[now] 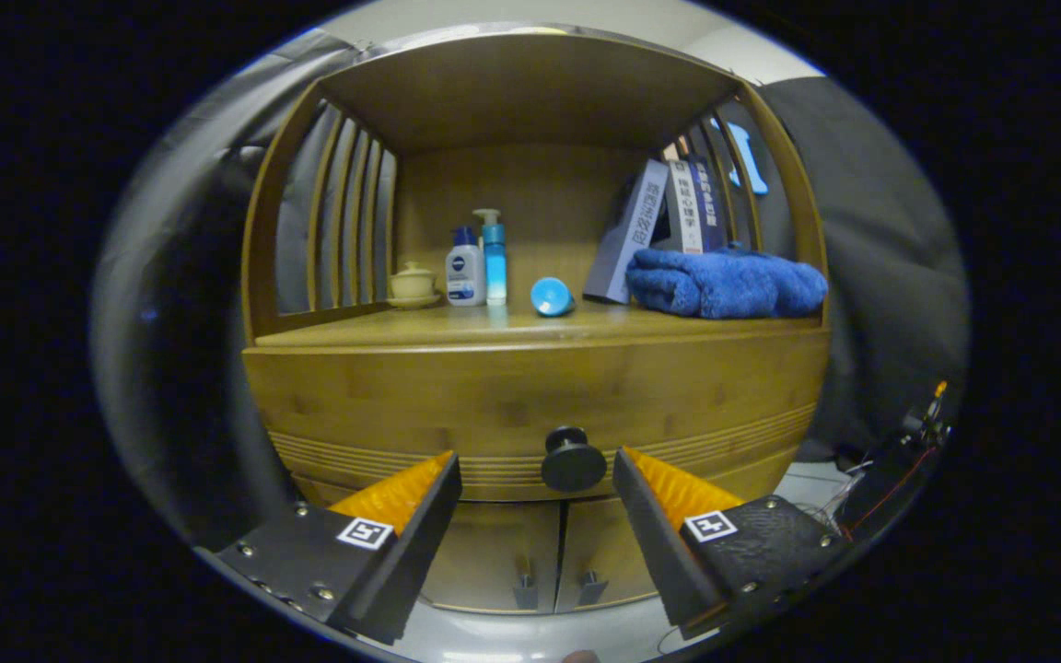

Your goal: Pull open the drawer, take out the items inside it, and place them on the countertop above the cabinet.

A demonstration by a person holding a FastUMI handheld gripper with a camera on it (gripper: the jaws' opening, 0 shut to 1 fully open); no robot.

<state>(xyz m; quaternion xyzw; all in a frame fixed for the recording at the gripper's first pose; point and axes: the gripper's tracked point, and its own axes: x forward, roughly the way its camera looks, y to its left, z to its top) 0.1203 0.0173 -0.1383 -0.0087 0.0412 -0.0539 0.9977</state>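
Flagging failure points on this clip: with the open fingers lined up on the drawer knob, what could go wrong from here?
1. The knob is small and round; the open gripper could close off-centre and slip off when pulling.
2. The countertop already holds bottles, a blue cap, books and a folded towel, so placing items may knock something over.

Camera rides on the tool (537,470); faces the cabinet (530,396) front, close, level with the knob (573,458).
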